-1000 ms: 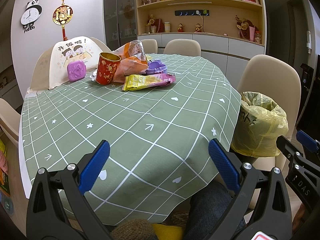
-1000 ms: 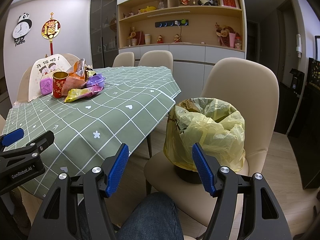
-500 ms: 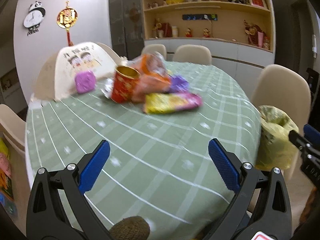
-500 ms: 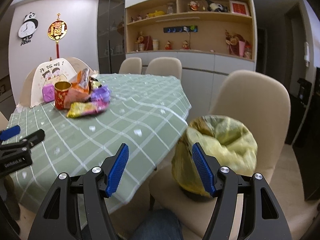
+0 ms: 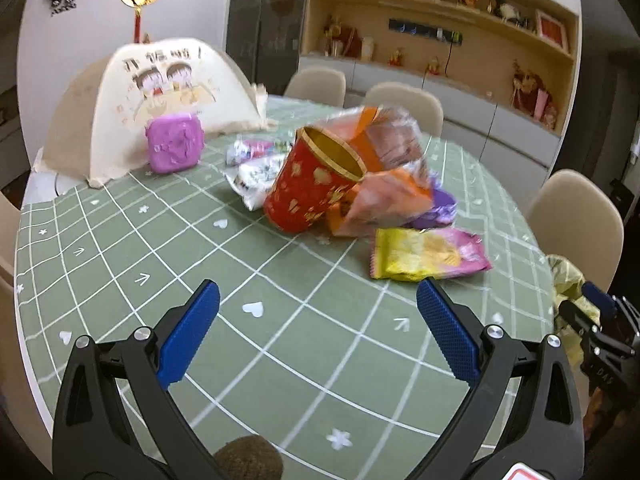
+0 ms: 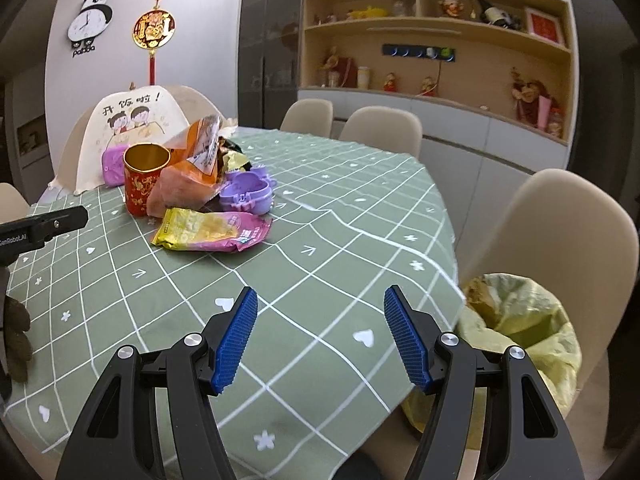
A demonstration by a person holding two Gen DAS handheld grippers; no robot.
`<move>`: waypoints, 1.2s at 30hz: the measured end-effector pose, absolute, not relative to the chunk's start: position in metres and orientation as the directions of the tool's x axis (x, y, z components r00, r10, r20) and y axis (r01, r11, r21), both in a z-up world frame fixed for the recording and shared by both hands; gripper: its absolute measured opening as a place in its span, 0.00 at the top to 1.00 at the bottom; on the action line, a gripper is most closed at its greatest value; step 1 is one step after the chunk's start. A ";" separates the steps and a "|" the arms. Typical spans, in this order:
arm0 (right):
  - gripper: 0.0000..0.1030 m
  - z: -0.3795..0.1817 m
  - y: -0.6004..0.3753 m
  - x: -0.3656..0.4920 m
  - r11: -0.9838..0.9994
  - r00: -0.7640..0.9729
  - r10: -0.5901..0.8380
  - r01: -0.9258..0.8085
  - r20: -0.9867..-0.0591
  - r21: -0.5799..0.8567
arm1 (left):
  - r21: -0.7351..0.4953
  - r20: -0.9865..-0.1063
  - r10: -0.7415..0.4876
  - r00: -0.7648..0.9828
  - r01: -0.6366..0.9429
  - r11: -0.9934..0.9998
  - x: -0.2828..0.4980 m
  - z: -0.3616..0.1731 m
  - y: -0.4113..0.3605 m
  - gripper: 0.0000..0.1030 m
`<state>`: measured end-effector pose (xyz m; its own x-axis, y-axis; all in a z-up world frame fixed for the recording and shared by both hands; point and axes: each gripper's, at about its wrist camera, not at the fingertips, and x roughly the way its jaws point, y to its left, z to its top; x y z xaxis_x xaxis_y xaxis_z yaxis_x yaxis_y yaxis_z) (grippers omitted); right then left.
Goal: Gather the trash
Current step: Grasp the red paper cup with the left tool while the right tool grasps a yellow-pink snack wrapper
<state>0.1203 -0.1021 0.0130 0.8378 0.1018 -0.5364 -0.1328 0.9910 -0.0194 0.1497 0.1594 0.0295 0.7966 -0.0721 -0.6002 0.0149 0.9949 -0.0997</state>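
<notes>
A heap of trash lies on the green checked tablecloth: a red and gold paper cup, an orange snack bag, a yellow and pink wrapper, white wrappers and a purple plastic piece. My left gripper hangs open over the cloth, short of the heap. Over the table's near edge, my right gripper is open too and holds nothing. A bin lined with a yellow bag stands on a chair at the right.
A cream food cover with cartoon figures and a purple box stand behind the heap. Beige chairs ring the table. A cabinet with shelves fills the back wall.
Both grippers have moved forward over the table toward the heap, which looks much larger now. The bin has slid to the right edge of both views. Both stay open.
</notes>
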 end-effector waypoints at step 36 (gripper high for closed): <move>0.39 0.008 -0.021 0.257 0.857 0.486 0.422 -0.490 -0.765 0.161 | -0.344 -0.548 -0.093 0.831 -0.123 0.931 0.236 0.050 0.242 0.67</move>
<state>0.2571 -0.0206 0.0082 0.4857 0.4220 -0.7655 -0.4903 0.8566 0.1611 0.2365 0.2416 0.0502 0.8311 -0.0929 -0.5483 -0.1231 0.9308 -0.3442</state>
